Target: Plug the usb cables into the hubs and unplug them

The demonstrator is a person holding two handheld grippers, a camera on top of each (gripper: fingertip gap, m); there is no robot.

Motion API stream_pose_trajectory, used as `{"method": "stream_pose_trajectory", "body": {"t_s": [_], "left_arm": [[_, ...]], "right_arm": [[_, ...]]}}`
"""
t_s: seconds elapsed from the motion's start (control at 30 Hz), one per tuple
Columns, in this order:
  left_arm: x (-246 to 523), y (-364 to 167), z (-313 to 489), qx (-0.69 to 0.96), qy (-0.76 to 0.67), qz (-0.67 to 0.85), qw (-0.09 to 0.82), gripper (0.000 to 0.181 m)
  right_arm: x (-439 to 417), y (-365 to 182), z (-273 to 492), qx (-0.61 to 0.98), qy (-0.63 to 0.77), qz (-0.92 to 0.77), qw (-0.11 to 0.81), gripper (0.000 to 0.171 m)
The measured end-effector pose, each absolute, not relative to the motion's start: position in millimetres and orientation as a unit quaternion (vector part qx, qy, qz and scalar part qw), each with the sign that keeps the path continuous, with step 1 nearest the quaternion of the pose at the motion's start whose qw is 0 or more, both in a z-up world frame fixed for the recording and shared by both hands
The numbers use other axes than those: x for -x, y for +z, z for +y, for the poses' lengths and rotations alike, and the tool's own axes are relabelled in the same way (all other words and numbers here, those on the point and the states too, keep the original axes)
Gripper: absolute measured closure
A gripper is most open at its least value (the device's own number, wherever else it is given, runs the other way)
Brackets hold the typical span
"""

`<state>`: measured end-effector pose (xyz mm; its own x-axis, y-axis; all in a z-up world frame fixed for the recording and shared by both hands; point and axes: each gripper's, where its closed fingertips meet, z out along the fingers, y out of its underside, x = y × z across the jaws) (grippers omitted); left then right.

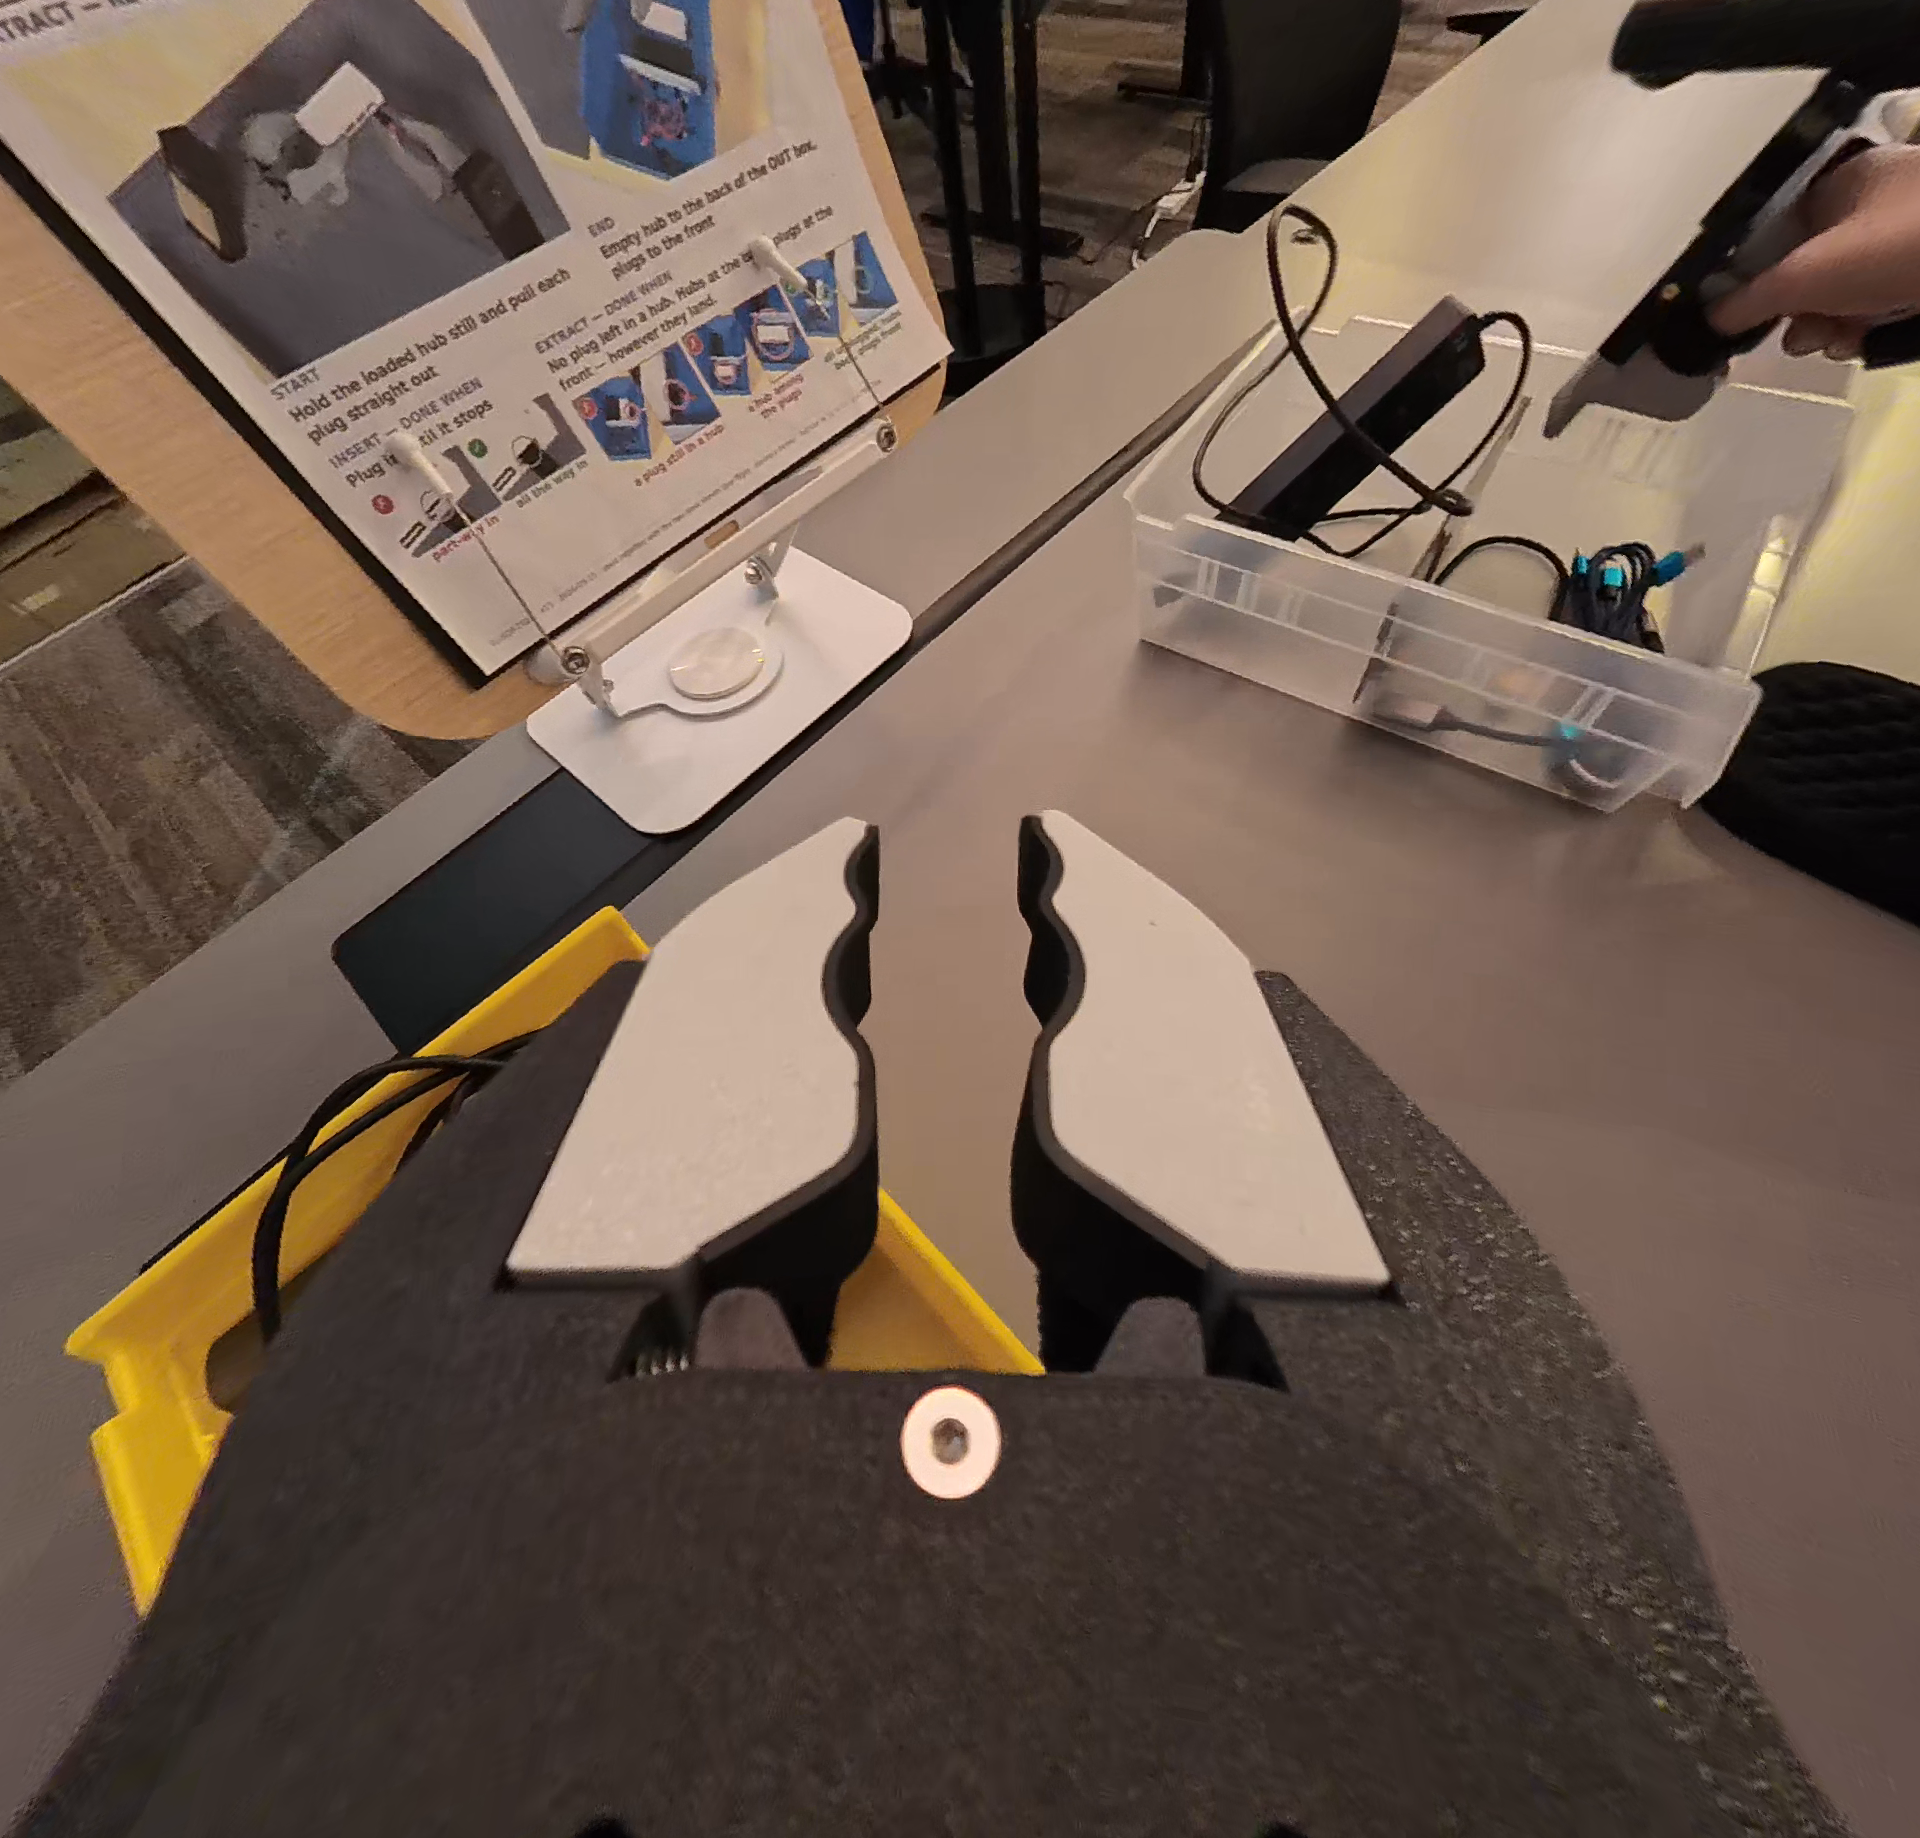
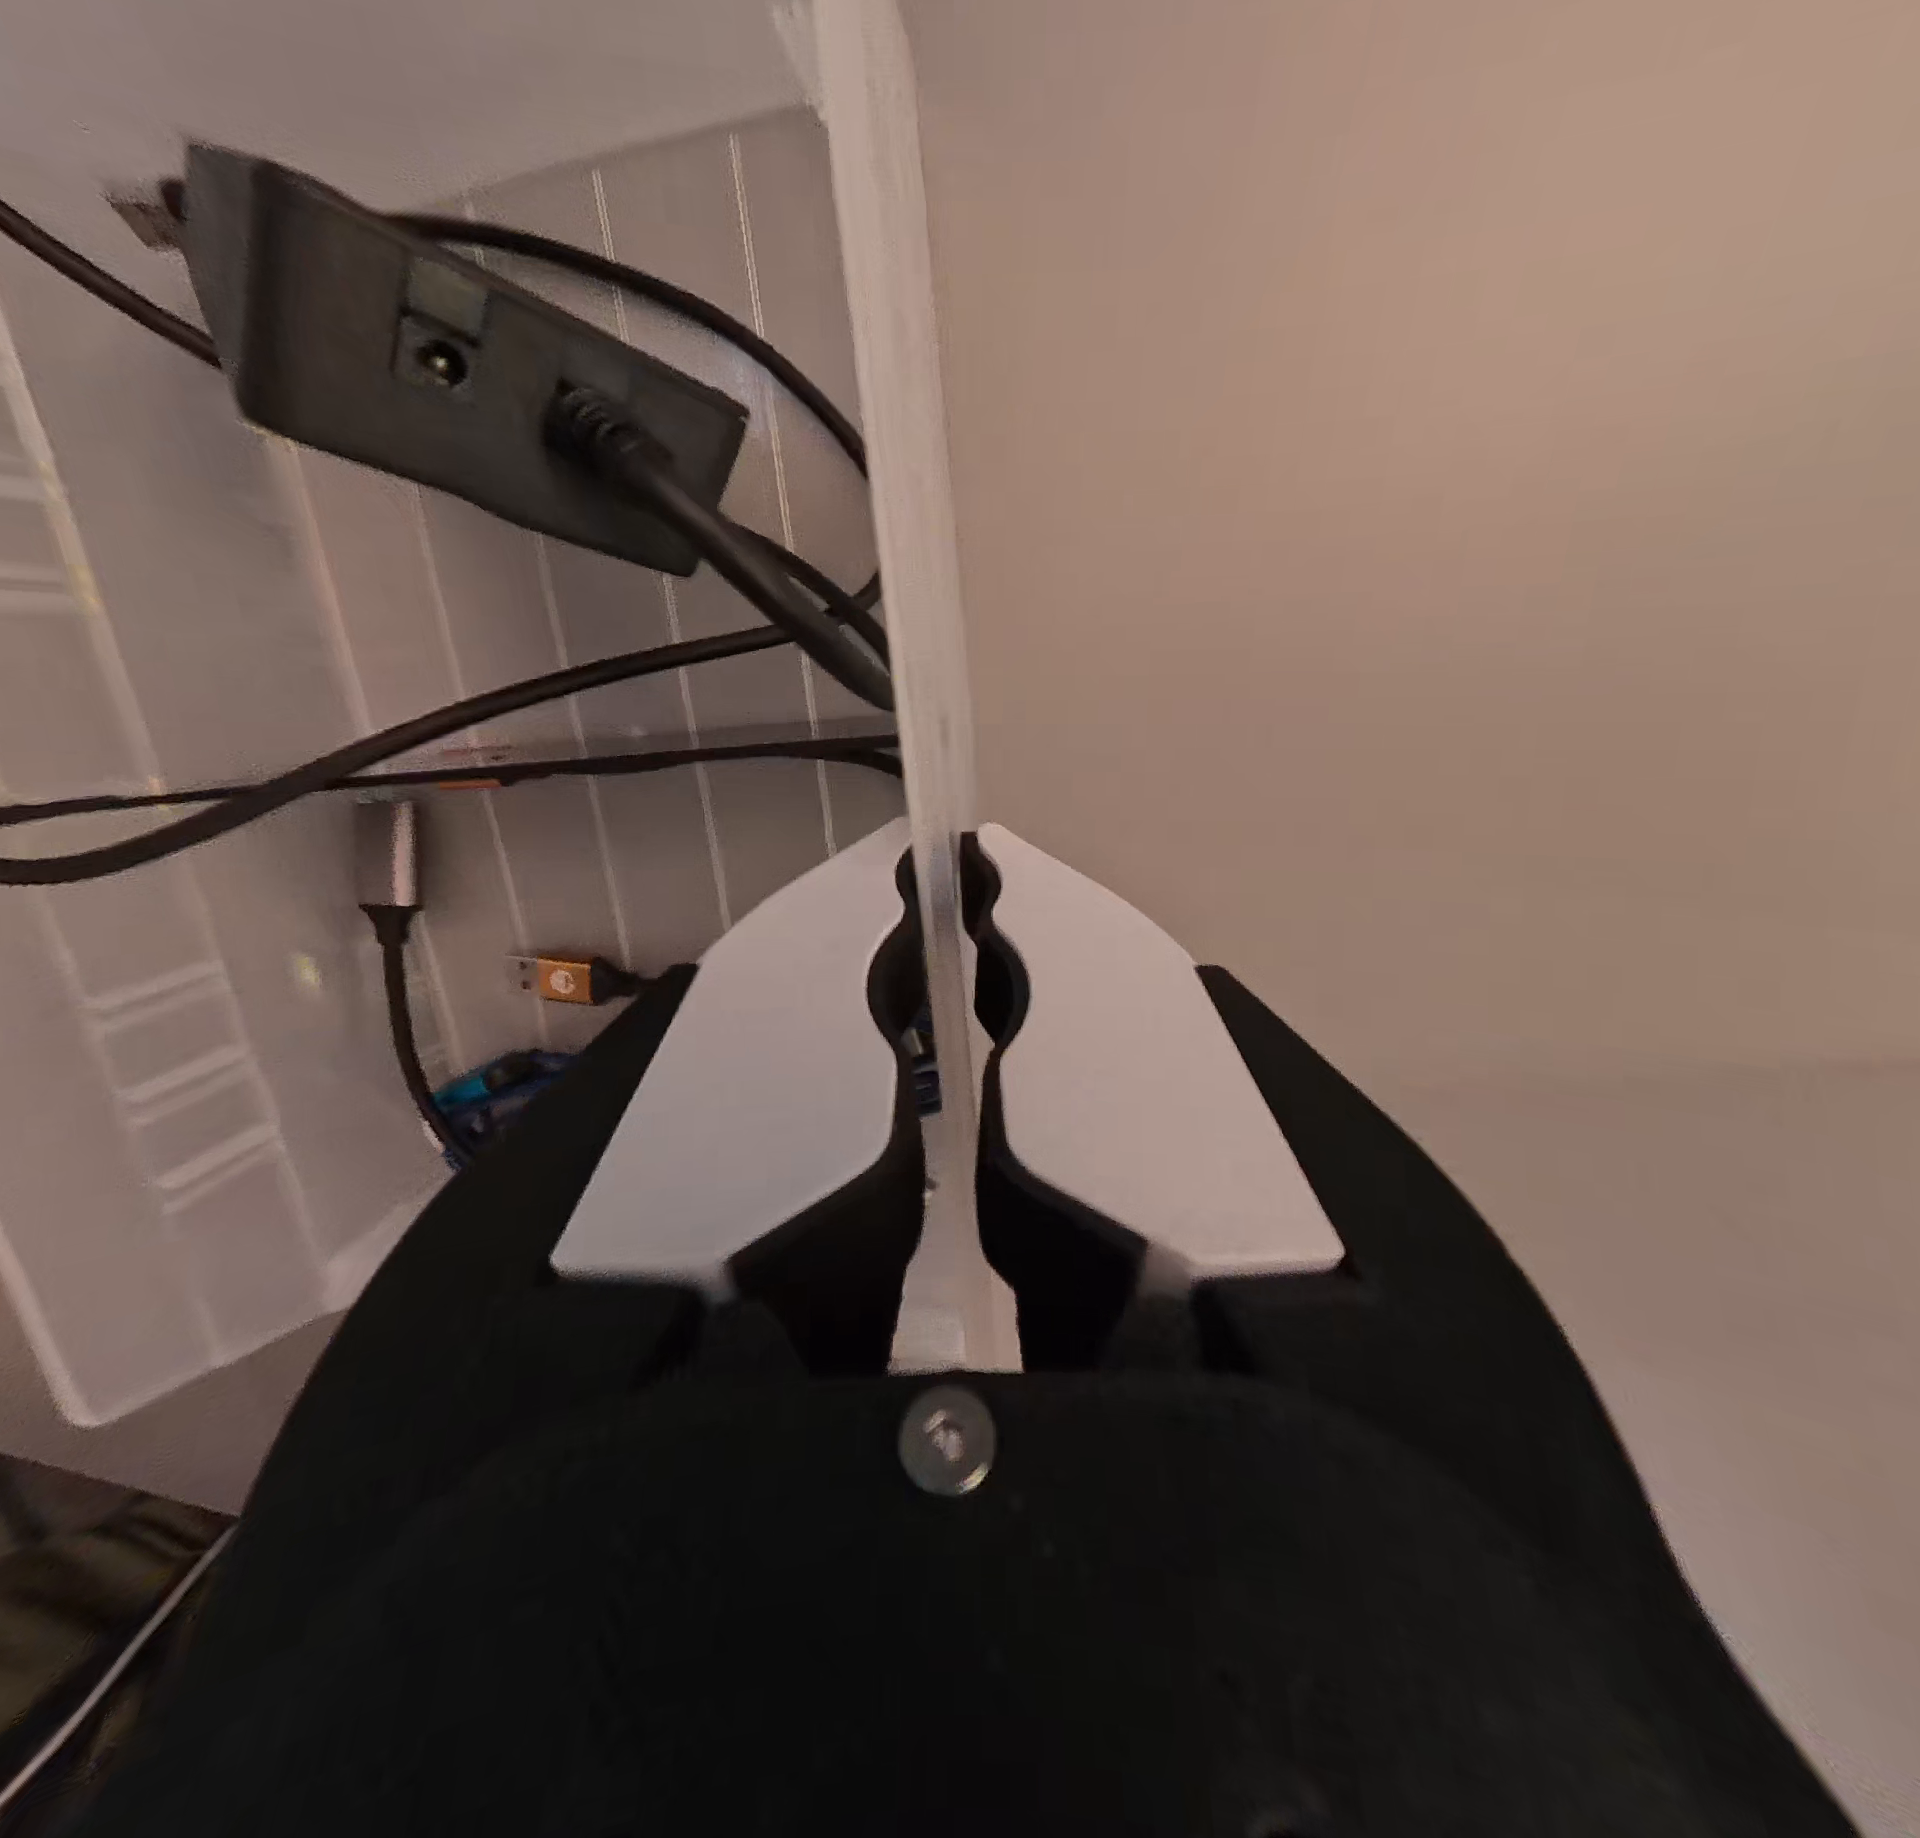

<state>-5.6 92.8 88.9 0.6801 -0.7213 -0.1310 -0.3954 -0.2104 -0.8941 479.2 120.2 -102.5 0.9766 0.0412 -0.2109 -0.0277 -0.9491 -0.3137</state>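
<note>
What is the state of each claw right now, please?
Left claw: open, empty, over the table.
Right claw: closed on the wall of the clear bin.

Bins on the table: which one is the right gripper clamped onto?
The clear plastic bin holding the black hub. The right gripper has its jaws shut on that bin's wall; the yellow bin sits under the open left gripper.

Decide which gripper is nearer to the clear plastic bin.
Right. The right gripper is shut on the clear plastic bin wall; the left gripper hangs open over the table, well apart.
</note>
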Motion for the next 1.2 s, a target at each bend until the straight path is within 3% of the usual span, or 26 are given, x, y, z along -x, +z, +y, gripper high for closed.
{"method": "stream_pose_trajectory", "body": {"t_s": [0.23,0.57,0.67,0.77,0.93,1.1,1.2], "left_arm": [[10.1,90.1,90.7,0.763,-0.160,0.364,0.510,0.157],[91.1,99.1,98.3,0.797,-0.092,0.255,0.540,0.157],[118.2,102.8,97.7,0.800,-0.082,0.217,0.554,0.157],[137.5,101.5,96.9,0.803,-0.091,0.189,0.557,0.157],[152.2,93.6,90.7,0.812,-0.142,0.158,0.543,0.157],[180.3,66.4,89.5,0.853,-0.064,0.148,0.497,0.157],[188.0,53.4,91.4,0.868,-0.035,0.153,0.472,0.157]], "right_arm": [[-511.8,-102.7,104.0,0.976,0.127,0.049,0.170,0.165],[-516.0,-100.7,101.2,0.973,0.137,0.043,0.179,0.164],[-521.5,-85.2,102.7,0.966,0.135,0.050,0.214,0.157],[-534.3,-50.9,108.3,0.946,0.111,0.069,0.296,0.155],[-542.5,44.4,117.7,0.858,0.032,0.038,0.511,0.153],[-506.3,138.2,109.0,0.712,-0.017,-0.046,0.700,0.127],[-471.7,163.7,102.0,0.659,-0.006,-0.102,0.745,0.120]]}}
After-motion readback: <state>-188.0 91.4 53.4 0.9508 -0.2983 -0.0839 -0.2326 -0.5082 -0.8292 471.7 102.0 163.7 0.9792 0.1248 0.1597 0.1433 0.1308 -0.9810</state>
